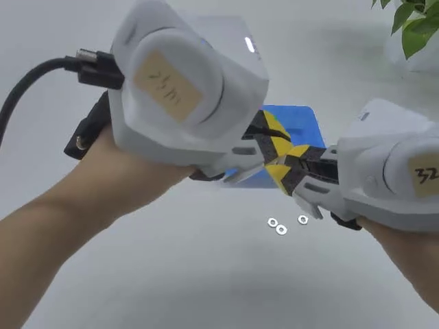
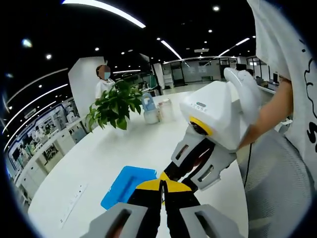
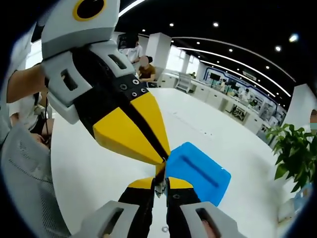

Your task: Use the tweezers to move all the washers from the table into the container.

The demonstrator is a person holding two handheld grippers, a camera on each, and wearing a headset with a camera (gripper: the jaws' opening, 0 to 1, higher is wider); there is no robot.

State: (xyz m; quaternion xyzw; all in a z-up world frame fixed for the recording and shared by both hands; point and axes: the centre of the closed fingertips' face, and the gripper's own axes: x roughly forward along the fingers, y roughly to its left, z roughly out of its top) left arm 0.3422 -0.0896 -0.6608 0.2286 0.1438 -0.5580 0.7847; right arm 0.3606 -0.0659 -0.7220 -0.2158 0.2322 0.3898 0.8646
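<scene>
Three small metal washers [image 1: 281,230] lie close together on the white table [image 1: 171,274], just below both grippers. A blue container [image 1: 298,120] sits behind them, also visible as the blue container [image 2: 126,186] and the blue container [image 3: 198,171]. My left gripper [image 1: 274,147] and right gripper [image 1: 285,171] meet tip to tip above the table. The left gripper [image 2: 162,187] has its yellow jaws together. The right gripper [image 3: 159,184] pinches a thin metal sliver that looks like the tweezers [image 3: 159,174]; most of it is hidden. One washer [image 3: 164,229] shows under the right jaws.
A potted plant [image 1: 411,24] stands at the far right of the table. A black cable [image 1: 27,82] runs off the left gripper's back. A mesh chair [image 2: 277,173] is beside the table. A person [image 2: 104,82] stands far behind the plant [image 2: 114,106].
</scene>
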